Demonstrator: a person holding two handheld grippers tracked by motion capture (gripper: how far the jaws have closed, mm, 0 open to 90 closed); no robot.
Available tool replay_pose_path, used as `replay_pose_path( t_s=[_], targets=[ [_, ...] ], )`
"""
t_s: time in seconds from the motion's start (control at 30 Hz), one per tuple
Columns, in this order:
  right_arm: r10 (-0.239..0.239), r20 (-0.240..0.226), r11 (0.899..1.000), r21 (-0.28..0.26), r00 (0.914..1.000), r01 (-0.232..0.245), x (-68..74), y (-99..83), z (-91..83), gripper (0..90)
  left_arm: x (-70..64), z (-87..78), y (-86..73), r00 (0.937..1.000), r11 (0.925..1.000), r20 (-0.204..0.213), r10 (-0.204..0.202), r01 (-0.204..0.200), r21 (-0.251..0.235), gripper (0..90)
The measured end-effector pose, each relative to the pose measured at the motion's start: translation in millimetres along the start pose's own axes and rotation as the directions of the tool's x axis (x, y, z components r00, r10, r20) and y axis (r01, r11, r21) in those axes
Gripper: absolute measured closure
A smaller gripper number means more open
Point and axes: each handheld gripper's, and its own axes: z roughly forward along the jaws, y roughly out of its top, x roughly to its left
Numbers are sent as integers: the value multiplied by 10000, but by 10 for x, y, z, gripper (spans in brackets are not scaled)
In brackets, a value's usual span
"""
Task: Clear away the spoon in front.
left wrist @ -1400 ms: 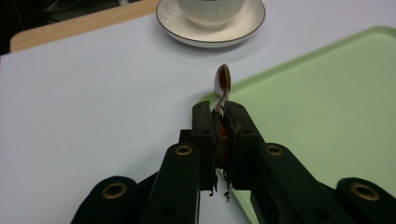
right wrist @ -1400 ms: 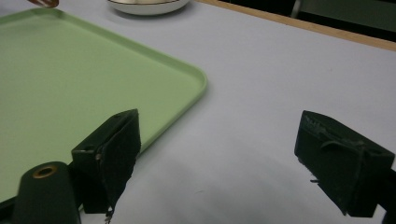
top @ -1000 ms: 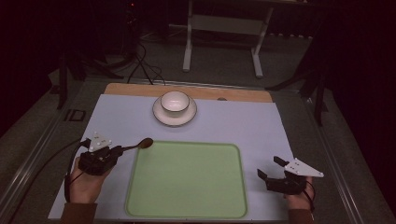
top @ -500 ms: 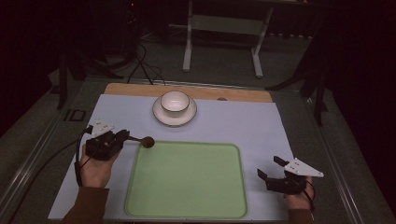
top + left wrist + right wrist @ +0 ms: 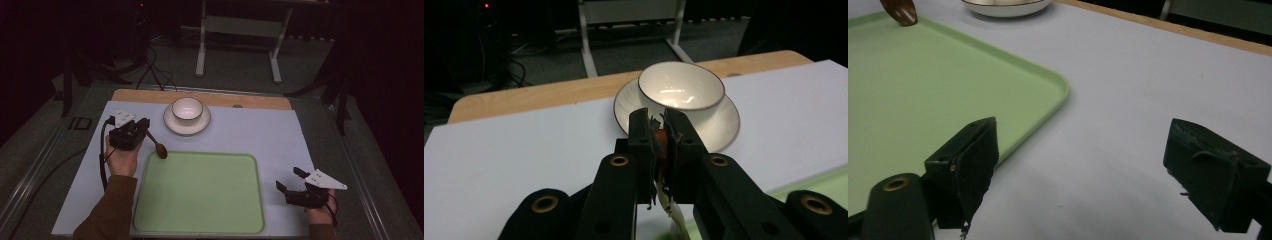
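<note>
On the left side of the table, the left gripper (image 5: 145, 129) is squeezed tight on the handle of a small dark brown wooden spoon (image 5: 158, 148). The spoon's long body slants down and to the right from the jaws, and its round end hangs just over the near left corner of the flat light green plastic tray (image 5: 200, 192). I think the spoon goes into the white round bowl (image 5: 187, 109), which sits on a white saucer (image 5: 175, 122) just ahead and to the right of this gripper. So the left hand is much nearer to the bowl. Far over on the right, the right gripper (image 5: 290, 181) rests wide open beside the tray and holds nothing.
</note>
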Motion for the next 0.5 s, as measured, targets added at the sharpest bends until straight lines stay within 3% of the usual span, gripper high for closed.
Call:
replay_pose_path(
  t_s=[0.1,0.23,0.5],
  targets=[
    [10,-5,10000,22,10000,-10,1,0,3,142,0,113,45,9999,9999,-29,-116,115,-28,831],
    [-5,-11,10000,18,10000,5,0,-1,0,142,1,213,90,9999,10000,123,40,-40,9,831],
    [15,-13,10000,-8,10000,-15,-3,-1,-3,142,-38,155,118,9966,9995,767,302,-310,95,841]
  ],
)
